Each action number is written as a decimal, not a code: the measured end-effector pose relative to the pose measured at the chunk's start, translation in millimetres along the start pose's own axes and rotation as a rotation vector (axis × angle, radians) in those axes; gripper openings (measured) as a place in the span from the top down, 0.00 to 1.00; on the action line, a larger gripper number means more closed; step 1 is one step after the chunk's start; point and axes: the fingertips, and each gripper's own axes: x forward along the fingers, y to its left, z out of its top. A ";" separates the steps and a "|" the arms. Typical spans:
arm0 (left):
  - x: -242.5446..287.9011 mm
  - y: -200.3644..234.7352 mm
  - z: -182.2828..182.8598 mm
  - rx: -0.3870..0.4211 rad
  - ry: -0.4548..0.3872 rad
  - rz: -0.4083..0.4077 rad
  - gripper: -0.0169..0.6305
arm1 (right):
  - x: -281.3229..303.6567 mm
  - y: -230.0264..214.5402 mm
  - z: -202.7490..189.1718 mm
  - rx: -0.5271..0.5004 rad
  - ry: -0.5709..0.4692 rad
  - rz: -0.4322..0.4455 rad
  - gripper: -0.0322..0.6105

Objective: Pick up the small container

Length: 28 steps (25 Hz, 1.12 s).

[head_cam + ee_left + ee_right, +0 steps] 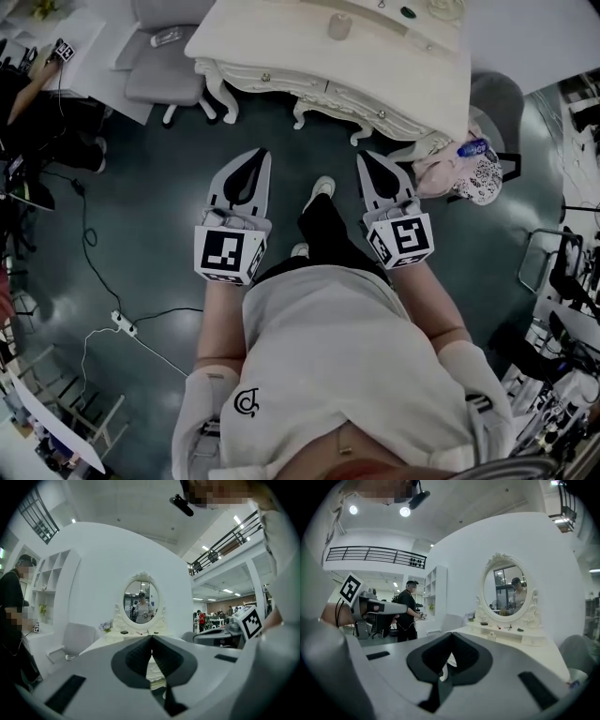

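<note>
A small beige cylindrical container (pixel 339 25) stands on the white dressing table (pixel 281 47), ahead of me. In the right gripper view the small container (pixel 491 635) sits on the tabletop below the oval mirror (pixel 509 592). My left gripper (pixel 264 156) and right gripper (pixel 362 156) are held side by side at waist height over the dark floor. Both point at the table's front edge, well short of the container. Each is shut, with tips touching and nothing between them. The left gripper's tips (pixel 151 637) and the right gripper's tips (pixel 451 633) meet in their own views.
A grey chair (pixel 164 56) stands at the table's left end. At its right end is a second chair with a pale patterned bundle (pixel 464 169) and a blue bottle. A power strip (pixel 124 323) and cable lie on the floor at left. A person in black (pixel 407 609) stands by a shelf.
</note>
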 end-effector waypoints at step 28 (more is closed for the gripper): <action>354.1 93.6 -16.0 0.032 0.100 -0.133 0.95 | 230.1 -246.0 -5.4 0.049 0.028 -0.152 0.94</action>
